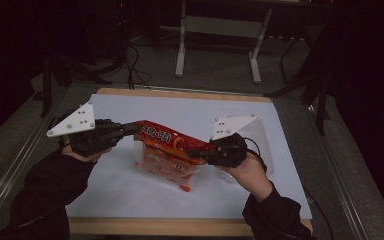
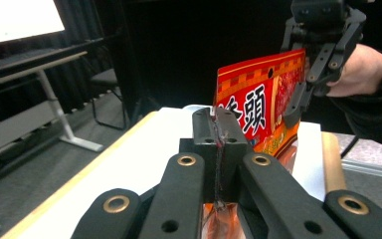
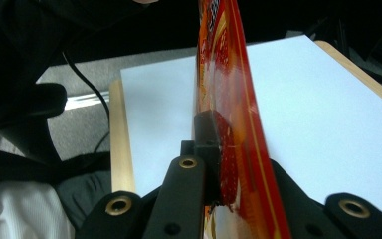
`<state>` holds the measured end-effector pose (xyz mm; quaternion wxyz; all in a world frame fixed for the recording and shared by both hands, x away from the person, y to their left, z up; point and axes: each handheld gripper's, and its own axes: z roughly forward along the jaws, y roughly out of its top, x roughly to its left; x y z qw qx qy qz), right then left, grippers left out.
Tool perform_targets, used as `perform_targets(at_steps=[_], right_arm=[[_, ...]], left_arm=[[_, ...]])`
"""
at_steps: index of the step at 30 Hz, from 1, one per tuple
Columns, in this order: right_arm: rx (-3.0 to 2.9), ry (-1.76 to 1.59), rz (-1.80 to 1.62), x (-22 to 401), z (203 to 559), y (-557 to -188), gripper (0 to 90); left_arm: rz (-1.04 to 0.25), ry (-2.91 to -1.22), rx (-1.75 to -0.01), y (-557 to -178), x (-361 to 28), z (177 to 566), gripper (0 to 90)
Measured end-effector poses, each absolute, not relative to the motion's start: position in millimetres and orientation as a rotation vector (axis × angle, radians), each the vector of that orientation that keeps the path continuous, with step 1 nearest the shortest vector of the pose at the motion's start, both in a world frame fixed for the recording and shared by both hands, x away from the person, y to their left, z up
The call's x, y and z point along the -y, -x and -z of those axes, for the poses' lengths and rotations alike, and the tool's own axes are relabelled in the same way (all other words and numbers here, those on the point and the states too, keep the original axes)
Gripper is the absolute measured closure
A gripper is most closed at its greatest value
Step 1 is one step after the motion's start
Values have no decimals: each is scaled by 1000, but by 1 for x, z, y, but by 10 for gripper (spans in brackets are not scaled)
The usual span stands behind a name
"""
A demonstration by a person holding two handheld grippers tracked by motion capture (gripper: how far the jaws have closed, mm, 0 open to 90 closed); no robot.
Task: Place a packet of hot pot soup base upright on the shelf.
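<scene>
High view shows your left gripper and right gripper pinching the bag's opposite top corners above the surface; left gripper view reveals its print.

One packet, two tools, one surface.
You have a single red snack packet, one left tool and one right tool clamped on it, one white sheet covering the one surface.
</scene>
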<state>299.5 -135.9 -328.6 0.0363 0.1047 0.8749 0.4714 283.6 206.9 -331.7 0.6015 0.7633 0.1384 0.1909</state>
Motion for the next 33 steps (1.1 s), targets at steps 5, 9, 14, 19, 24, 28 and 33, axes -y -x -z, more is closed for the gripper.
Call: perform_targets(at_steps=[5,9,14,19,24,28,33], right_arm=[[-2712,-287,-1387,141,319,-300,900],[-2721,-275,-1366,144,313,-300,900],[-2704,-278,-1364,147,310,-299,900],[-2688,-268,-1371,147,300,-300,900],[-2649,-277,-1381,152,284,-303,900],[-2619,-316,-1407,160,269,-307,900],[-2557,-373,-1440,175,252,-311,900]], left_arm=[[-430,-1764,-312,-286,-202,334,900],[-414,-1757,-297,-288,-200,335,900],[-417,-1753,-297,-289,-200,336,897],[-469,-1715,-281,-287,-197,334,669],[-450,-1645,-386,-286,-206,334,398],[-442,-1611,-447,-284,-214,342,214],[-449,-1597,-468,-276,-219,356,19]])
